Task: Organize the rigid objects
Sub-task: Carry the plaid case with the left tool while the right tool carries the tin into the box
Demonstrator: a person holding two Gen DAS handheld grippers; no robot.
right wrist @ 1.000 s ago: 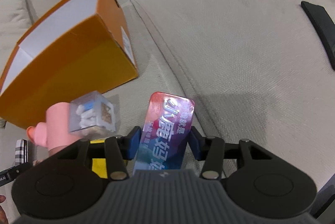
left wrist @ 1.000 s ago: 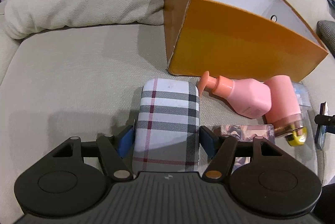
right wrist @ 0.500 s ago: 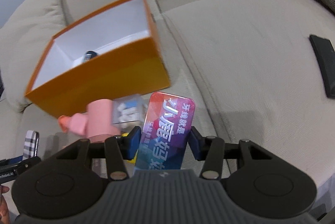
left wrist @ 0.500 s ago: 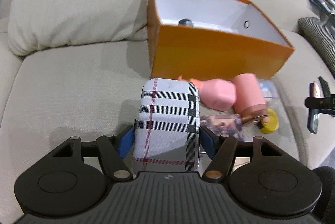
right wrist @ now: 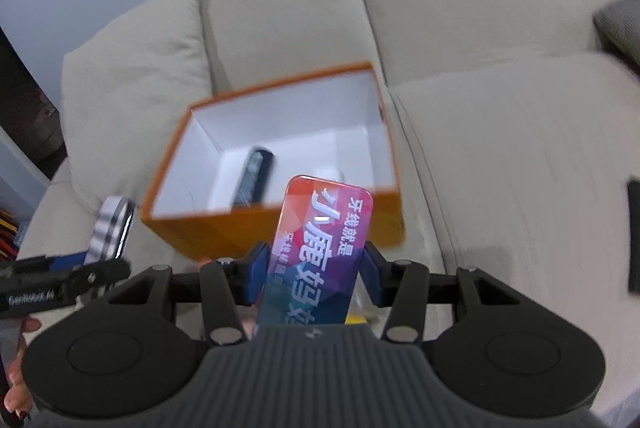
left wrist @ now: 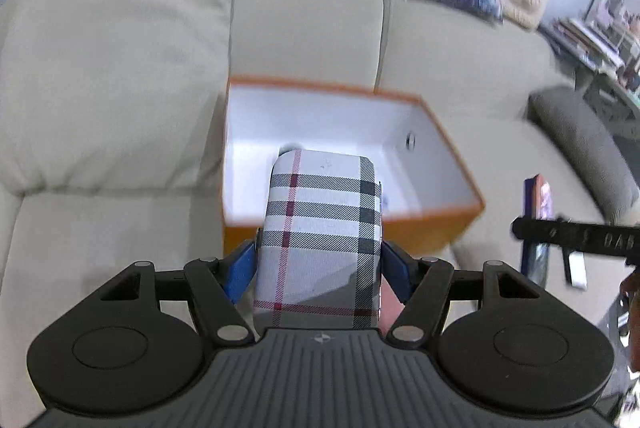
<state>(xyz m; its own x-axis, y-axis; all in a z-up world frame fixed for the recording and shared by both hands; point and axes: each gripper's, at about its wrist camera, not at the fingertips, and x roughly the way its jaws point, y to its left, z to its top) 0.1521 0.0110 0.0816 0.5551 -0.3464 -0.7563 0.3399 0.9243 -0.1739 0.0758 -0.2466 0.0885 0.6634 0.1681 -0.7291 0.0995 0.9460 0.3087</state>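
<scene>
Left wrist: beige sofa under orange box, grey wall behind.

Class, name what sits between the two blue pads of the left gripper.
The plaid case, clamped between them, seen in the left wrist view.

The rounded plaid case has a woven cloth skin, matt and finely textured. The flat multicoloured printed box is glossy and smooth, catching light. The open orange box looks like matt cardboard with a plain white paper lining. The beige sofa is soft, coarse-woven cloth. Both grippers' bodies are matt black ribbed plastic with small metal pins.
</scene>
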